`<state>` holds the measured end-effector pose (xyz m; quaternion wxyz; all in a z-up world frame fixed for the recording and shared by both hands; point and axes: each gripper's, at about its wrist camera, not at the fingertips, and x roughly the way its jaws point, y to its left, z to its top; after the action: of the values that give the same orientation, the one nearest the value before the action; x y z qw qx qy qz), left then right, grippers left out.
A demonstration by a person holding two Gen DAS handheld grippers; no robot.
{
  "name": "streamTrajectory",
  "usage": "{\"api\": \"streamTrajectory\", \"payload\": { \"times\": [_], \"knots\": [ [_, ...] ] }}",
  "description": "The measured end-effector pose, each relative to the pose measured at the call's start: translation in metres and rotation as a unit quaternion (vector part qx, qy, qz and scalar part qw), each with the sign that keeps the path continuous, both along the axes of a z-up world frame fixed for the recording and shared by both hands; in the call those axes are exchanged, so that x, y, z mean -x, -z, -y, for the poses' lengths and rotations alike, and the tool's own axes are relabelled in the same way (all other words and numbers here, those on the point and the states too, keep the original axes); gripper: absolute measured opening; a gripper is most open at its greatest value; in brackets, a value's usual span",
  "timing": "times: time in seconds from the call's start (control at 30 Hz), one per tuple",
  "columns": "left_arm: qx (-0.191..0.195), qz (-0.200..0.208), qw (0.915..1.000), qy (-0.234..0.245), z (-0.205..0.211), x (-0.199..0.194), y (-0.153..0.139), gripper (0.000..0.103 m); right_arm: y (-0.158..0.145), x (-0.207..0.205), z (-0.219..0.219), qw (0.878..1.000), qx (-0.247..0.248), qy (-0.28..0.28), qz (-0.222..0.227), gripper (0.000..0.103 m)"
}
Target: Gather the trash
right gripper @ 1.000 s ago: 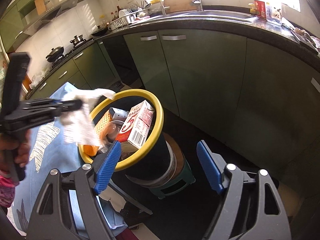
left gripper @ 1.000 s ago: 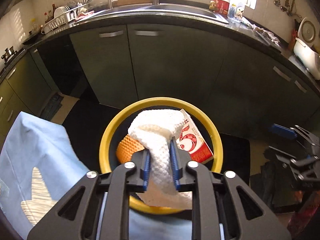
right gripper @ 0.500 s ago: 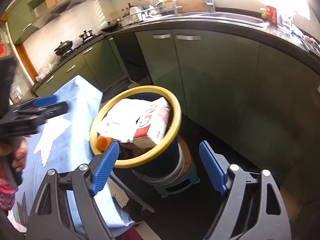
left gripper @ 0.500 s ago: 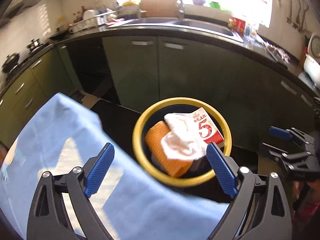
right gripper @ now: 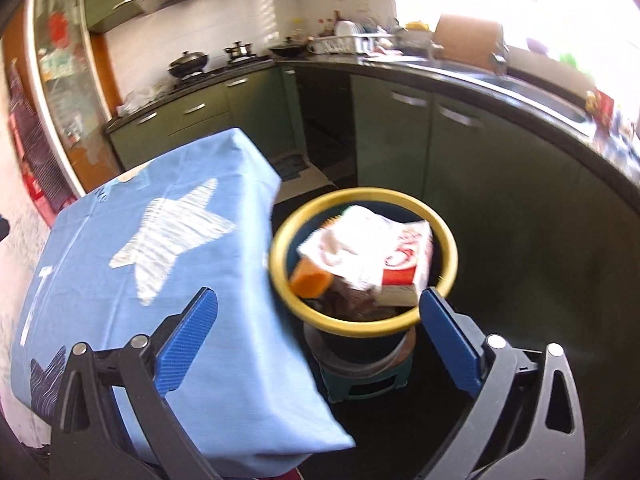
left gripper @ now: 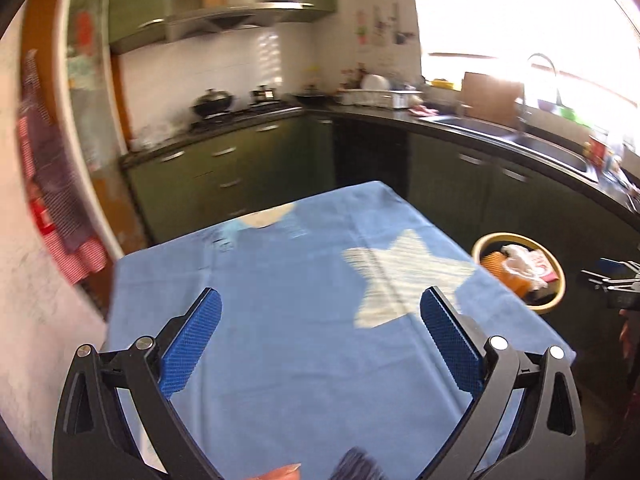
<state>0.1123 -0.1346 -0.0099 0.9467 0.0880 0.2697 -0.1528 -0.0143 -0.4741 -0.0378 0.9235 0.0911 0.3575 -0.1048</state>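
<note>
A dark bin with a yellow rim (right gripper: 360,328) stands on a small stool beside the table. Inside lie a white towel (right gripper: 352,248), a red-and-white carton (right gripper: 408,268) and an orange piece (right gripper: 310,280). My right gripper (right gripper: 318,296) hovers in front of the bin, its jaws opening with nothing held between them. My left gripper (left gripper: 320,300) is over the blue tablecloth (left gripper: 300,320), its jaws also opening and empty. From there the bin (left gripper: 558,292) lies far off to the right, and the other gripper (left gripper: 604,272) shows at the right edge.
The table with the blue star-print cloth (right gripper: 160,280) stands left of the bin. Green cabinets (right gripper: 400,140) and a dark counter with a sink (left gripper: 540,144) curve around behind. A stove with pots (left gripper: 216,104) is at the back left. A fingertip (left gripper: 280,472) shows at the bottom edge.
My left gripper let the white towel go into the bin, opened wide and swung left over the table. My right gripper opened wider and turned towards the bin and table.
</note>
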Motion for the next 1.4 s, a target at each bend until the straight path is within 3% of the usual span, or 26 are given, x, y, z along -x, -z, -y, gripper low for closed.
{"api": "streamTrajectory", "payload": {
  "times": [0.2,0.4,0.6,0.83,1.4],
  "knots": [
    [0.028,0.028,0.9964,-0.075,-0.073,0.034,-0.014,0.098,-0.034,0.015,-0.039,0.999,0.031,-0.028,0.027,0.096],
    [0.043,0.053,0.9945,-0.079,-0.100,0.066,-0.022,0.098,-0.058,0.035,-0.070,0.996,0.062,-0.036,0.053,0.096],
    [0.067,0.046,0.9942,-0.071,-0.100,0.085,-0.019,0.098,-0.067,0.051,-0.078,0.994,0.081,-0.019,0.076,0.096],
    [0.068,0.057,0.9934,-0.072,-0.096,0.109,-0.022,0.098,-0.071,0.061,-0.080,0.992,0.079,-0.019,0.093,0.096],
    [0.063,0.060,0.9940,-0.067,-0.090,0.112,-0.029,0.098,-0.065,0.059,-0.082,0.993,0.078,-0.021,0.090,0.096]
  ]
}}
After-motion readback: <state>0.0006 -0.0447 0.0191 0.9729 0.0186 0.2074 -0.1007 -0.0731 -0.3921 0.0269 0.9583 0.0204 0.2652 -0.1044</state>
